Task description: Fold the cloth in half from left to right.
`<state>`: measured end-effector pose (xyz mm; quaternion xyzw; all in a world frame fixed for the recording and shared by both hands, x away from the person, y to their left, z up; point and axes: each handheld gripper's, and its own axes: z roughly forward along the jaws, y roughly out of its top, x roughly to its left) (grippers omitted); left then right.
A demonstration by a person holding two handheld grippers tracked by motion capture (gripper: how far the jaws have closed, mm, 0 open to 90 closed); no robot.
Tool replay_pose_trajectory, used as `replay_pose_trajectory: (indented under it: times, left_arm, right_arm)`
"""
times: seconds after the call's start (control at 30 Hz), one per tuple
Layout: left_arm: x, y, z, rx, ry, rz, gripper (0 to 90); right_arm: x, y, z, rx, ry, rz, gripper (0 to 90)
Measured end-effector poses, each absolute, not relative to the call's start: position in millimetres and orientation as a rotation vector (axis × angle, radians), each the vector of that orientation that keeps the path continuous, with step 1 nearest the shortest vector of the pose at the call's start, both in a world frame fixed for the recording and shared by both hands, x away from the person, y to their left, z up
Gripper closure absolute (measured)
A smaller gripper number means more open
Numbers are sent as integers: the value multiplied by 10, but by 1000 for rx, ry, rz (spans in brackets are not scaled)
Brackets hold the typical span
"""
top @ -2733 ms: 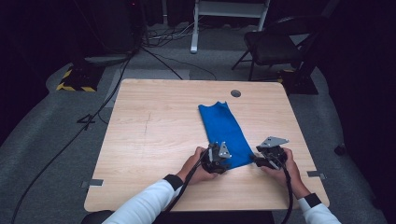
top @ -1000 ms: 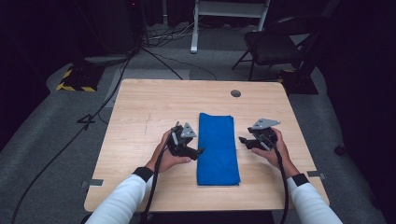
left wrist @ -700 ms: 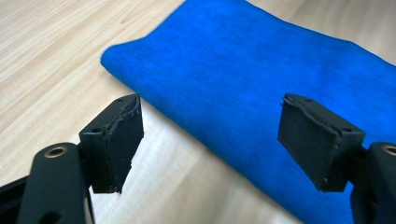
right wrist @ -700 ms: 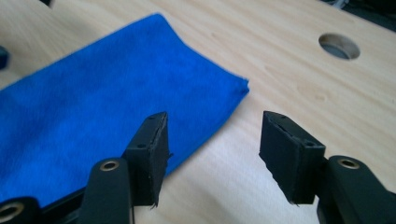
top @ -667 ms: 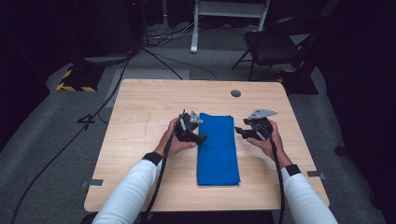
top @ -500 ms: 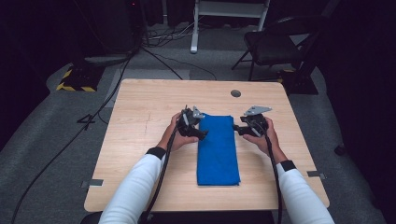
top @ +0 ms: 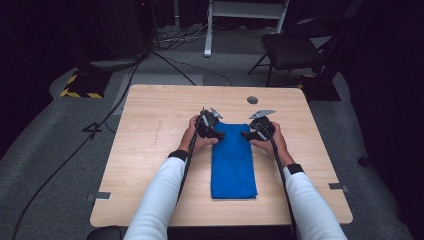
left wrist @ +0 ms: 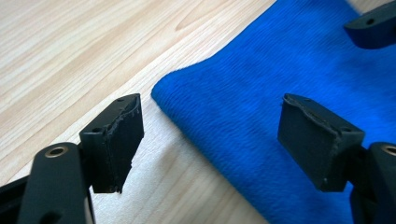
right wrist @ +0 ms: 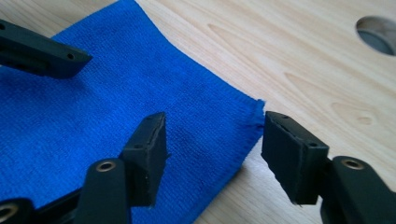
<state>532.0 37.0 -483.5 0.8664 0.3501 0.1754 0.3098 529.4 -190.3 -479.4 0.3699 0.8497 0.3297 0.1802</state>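
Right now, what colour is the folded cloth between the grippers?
Solid bright blue cloth, no pattern; it shows best in the right gripper view.

No writing, label, brand or number can be read anywhere in these views.

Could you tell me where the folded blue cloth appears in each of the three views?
High view: blue cloth lies lengthwise at table centre, far end between both grippers.
Left gripper view: it fills the right side, its corner between the open jaws.
Right gripper view: it covers the left, its corner between the open jaws.
Shared landmark: the light wooden table.
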Motion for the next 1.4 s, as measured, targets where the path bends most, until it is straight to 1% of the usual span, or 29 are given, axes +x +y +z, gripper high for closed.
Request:
replay_pose_trajectory:
  times: [0.1,0.2,0.27,0.4,0.53,0.67,0.77,0.8,0.83,0.97,1.0,1.03,1.1,1.2,1.23,1.4]
  left_arm:
    - [5348,371,-4887,2305,938,459,238]
    - [5382,378,-4924,2285,958,438,225]
    - [5394,385,-4940,2269,966,421,220]
    - [5427,454,-4972,2227,1010,340,217]
    - [5427,458,-4972,2231,1009,347,208]
    - [5419,458,-4965,2235,998,343,221]
    - [5420,455,-4952,2240,985,342,281]
    - [5418,459,-4942,2244,969,331,326]
    - [5417,462,-4932,2251,952,324,416]
    - [5436,479,-4918,2257,941,303,530]
    - [5444,485,-4917,2255,940,301,562]
    - [5454,485,-4915,2254,938,293,594]
    - [5472,475,-4902,2263,937,279,688]
    - [5488,441,-4888,2282,928,284,786]
    - [5495,429,-4878,2295,926,295,803]
    - [5533,402,-4849,2316,945,345,840]
  right_arm:
    - [5320,-1869,-4838,1051,2412,918,385]
    - [5353,-1859,-4871,1073,2417,908,375]
    - [5377,-1860,-4895,1107,2422,918,393]
    - [5413,-1877,-4912,1151,2434,949,392]
    - [5416,-1838,-4903,1151,2434,923,395]
    - [5408,-1838,-4907,1162,2425,929,396]
    - [5411,-1829,-4907,1155,2427,928,409]
    - [5414,-1824,-4909,1146,2429,937,435]
    - [5414,-1815,-4908,1141,2430,942,463]
    - [5421,-1761,-4904,1111,2450,973,632]
    - [5429,-1749,-4903,1101,2457,982,697]
    - [5430,-1731,-4903,1100,2464,994,742]
    - [5439,-1698,-4908,1101,2464,1004,807]
    - [5451,-1652,-4904,1095,2457,995,828]
    - [5452,-1642,-4901,1093,2455,986,832]
    - [5456,-1616,-4904,1072,2429,972,841]
